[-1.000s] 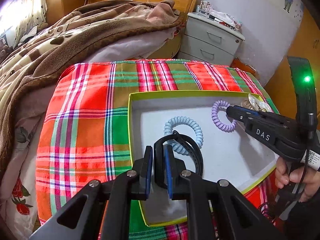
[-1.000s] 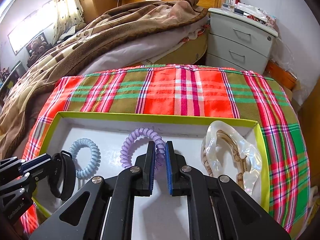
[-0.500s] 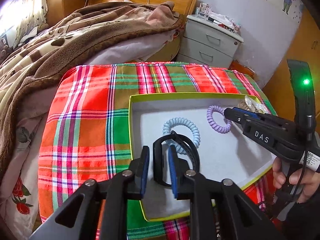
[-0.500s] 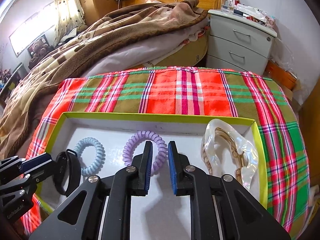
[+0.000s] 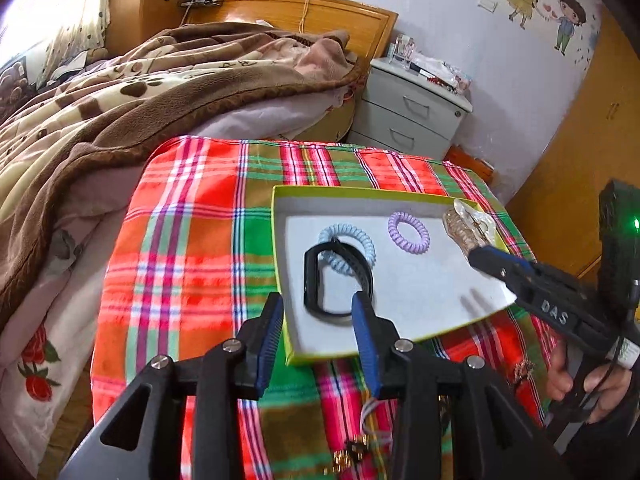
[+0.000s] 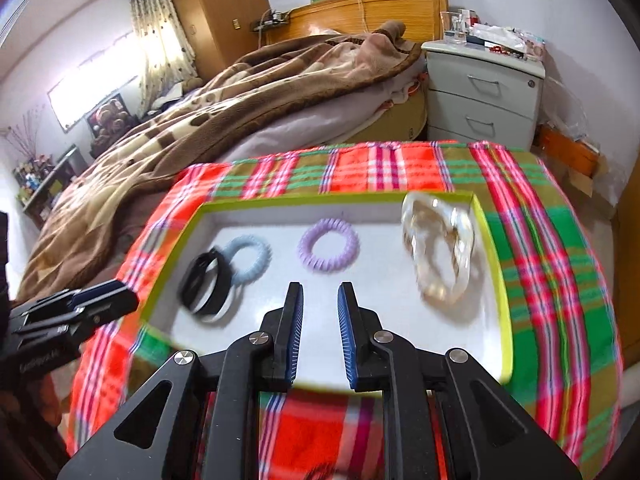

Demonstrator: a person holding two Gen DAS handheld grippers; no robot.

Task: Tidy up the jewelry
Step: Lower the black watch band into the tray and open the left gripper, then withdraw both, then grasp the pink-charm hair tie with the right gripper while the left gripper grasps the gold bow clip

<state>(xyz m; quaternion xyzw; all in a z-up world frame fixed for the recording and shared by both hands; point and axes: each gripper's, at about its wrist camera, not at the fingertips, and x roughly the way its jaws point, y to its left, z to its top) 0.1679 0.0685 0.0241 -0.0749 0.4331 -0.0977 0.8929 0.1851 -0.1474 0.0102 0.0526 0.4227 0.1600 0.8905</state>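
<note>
Above the tray (image 5: 280,216), left gripper (image 5: 316,322) and right gripper (image 6: 319,322), both wide apart, empty.

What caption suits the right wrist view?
Open right gripper above a green-rimmed tray holding purple coil, blue coil, black band and pearly clip.

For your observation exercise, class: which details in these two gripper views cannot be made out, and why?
- Small gold trinkets on the plaid cloth, left wrist view: blurred, partly behind the left gripper.
- Pearly translucent hair claw, right wrist view: motion-blurred, teeth unreadable.
- Clutter on the grey nightstand: too small.
</note>
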